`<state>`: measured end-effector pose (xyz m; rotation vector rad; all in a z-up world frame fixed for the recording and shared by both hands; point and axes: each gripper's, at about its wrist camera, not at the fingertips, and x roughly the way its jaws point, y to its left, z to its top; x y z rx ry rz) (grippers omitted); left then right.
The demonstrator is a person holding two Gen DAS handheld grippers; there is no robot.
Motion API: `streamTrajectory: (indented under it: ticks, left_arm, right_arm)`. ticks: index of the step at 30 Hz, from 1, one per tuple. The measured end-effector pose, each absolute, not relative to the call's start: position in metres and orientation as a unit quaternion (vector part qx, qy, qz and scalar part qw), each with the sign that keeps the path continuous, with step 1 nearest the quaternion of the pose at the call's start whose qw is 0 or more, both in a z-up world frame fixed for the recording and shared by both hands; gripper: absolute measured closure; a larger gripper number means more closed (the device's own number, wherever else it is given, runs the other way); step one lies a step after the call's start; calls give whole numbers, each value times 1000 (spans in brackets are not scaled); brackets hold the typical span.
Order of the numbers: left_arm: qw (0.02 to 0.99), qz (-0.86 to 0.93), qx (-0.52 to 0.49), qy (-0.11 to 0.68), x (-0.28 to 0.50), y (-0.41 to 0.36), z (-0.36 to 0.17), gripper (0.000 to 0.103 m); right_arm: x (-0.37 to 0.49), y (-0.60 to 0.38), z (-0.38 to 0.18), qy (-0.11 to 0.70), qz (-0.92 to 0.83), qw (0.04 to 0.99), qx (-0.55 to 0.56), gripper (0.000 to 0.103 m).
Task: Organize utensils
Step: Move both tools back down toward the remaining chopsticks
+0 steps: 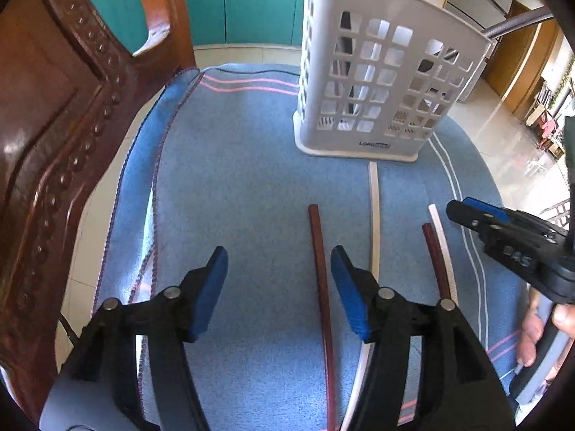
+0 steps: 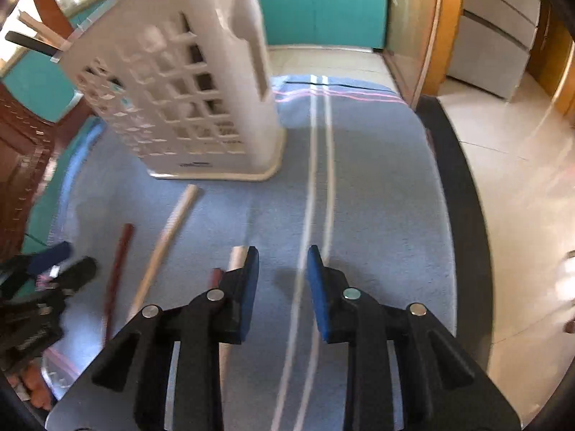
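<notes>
A white slotted utensil holder [image 1: 377, 82] [image 2: 187, 89] stands at the far side of a blue towel [image 1: 233, 179] [image 2: 377, 197]. Several chopsticks lie on the towel in front of it. My left gripper [image 1: 278, 262] is open just above the towel, with a dark red chopstick [image 1: 320, 269] lying between its jaws near the right finger, untouched. A white chopstick [image 1: 375, 222] runs under that finger. Further right lie another dark red chopstick [image 1: 436, 262] and a white one [image 1: 442, 237]. My right gripper [image 2: 283, 262] [image 1: 461, 210] is open with nothing between its jaws; that pair [image 2: 235, 256] lies just left of it.
A carved wooden chair back [image 1: 54, 143] stands close on the left of the towel. The dark table edge [image 2: 463, 215] and a pale tiled floor [image 2: 521, 179] are to the right. Handles stick out of the holder's top [image 2: 32, 45]. A hand [image 1: 532, 330] holds the right gripper.
</notes>
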<state>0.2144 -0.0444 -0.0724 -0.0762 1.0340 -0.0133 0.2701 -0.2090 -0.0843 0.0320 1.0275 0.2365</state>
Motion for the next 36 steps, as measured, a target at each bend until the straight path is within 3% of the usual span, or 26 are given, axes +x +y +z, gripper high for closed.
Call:
streamTrajectory:
  ticks: [13, 14, 16, 20, 29, 31, 33, 36]
  left_arm:
    - [863, 1, -19, 505, 201, -55, -97, 39]
    - [863, 1, -17, 505, 201, -56, -97, 39]
    - [863, -1, -16, 504, 200, -56, -97, 39]
    - [864, -2, -18, 504, 199, -55, -97, 37]
    - [866, -1, -12, 501, 202, -59, -97, 35]
    - [867, -4, -11, 499, 202, -59, -97, 35]
    - [868, -4, -9, 497, 202, -60, -98, 35]
    - [869, -4, -7, 495, 203, -62, -98, 33]
  right_arm:
    - [232, -188, -89, 500, 128, 856, -28, 72]
    - [232, -188, -90, 500, 126, 857, -29, 75]
    - [231, -186, -90, 501, 126, 856, -26, 91]
    - [231, -190, -93, 501, 119, 857, -16, 94]
    - [235, -216, -90, 490, 93, 867, 8, 95]
    - [234, -218, -87, 486, 94, 869, 8, 93]
    - [234, -219, -85, 482, 96, 871, 9, 84]
    - [234, -220, -83, 481, 101, 871, 8, 84]
